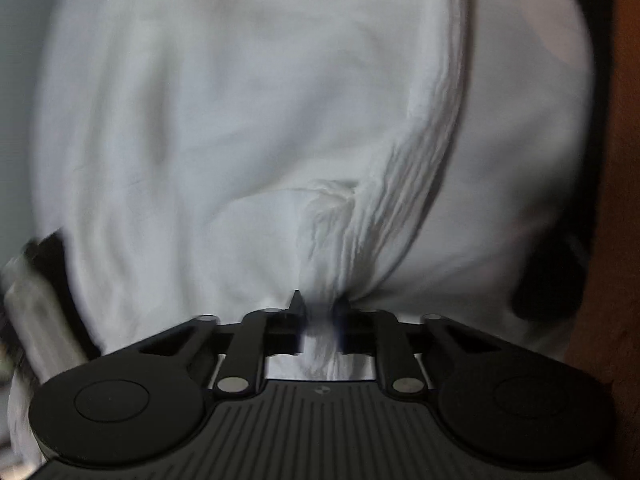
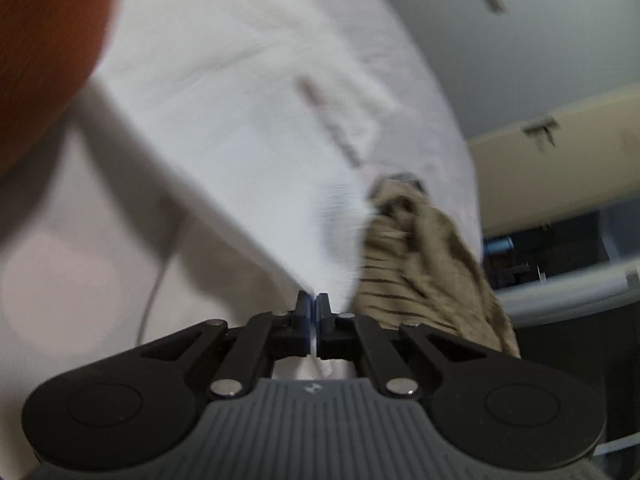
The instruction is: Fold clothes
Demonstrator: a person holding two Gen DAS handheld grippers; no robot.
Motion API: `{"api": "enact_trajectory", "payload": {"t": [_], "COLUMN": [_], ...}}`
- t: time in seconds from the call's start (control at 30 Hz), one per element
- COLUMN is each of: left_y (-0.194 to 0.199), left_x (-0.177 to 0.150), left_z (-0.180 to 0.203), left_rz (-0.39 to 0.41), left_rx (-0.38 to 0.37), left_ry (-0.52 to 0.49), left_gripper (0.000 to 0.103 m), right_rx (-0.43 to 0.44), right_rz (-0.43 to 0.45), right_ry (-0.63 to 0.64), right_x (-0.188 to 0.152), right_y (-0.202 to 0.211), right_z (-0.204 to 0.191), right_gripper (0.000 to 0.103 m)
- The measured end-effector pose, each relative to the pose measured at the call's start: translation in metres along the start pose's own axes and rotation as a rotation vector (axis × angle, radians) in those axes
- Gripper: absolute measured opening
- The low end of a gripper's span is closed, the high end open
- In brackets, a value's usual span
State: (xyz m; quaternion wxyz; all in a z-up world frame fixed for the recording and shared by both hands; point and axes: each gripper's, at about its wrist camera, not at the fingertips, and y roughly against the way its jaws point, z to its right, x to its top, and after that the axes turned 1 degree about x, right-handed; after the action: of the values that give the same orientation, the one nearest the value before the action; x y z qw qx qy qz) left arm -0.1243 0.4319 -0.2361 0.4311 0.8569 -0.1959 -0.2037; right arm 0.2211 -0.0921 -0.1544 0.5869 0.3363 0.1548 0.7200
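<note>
Two grippers hold one white garment [image 1: 248, 128] between them. Seen from the left wrist, the left gripper [image 1: 320, 312] is clamped on a bunched, pleated wad of the cloth, which fans out from the jaws toward 12 o'clock and fills nearly the whole view; a ribbed seam [image 1: 424, 152] curves from the pinch up toward 1 o'clock. Seen from the right wrist, the right gripper [image 2: 313, 304] has its jaws nearly closed on a thin edge of the same garment [image 2: 256, 128], which stretches taut from the fingertips toward 11 o'clock, a blurred dark mark [image 2: 328, 120] on its face. Just beside the jaws at 1 o'clock lies a crumpled tan striped cloth [image 2: 424, 256]. Reddish-brown wood [image 2: 44, 52] shows at 10 o'clock, and a pale surface [image 2: 80, 264] lies under the stretched fabric at 9 o'clock.
</note>
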Motion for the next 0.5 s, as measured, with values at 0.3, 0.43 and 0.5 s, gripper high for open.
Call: {"api": "enact_trajectory", "payload": {"t": [0.3, 0.43, 0.5], "left_y": [0.06, 0.086, 0.1], "left_x": [-0.056, -0.053, -0.043], "left_z": [-0.055, -0.071, -0.069], "left_rz": [0.078, 0.109, 0.127], "left_rx": [0.231, 0.301, 0.322], "left_ry": [0.286, 0.355, 0.371], "left_gripper": [0.012, 0.011, 0.011], "right_rx": [-0.221, -0.287, -0.321], "right_rz": [0.116, 0.156, 0.178], "right_ry": [-0.164, -0.249, -0.272], "right_x": [0.038, 0.047, 0.05], "right_y": [0.045, 0.074, 0.089], "right_z": [0.049, 0.076, 0.087], "right_gripper": [0.001, 0.001, 0.001]}}
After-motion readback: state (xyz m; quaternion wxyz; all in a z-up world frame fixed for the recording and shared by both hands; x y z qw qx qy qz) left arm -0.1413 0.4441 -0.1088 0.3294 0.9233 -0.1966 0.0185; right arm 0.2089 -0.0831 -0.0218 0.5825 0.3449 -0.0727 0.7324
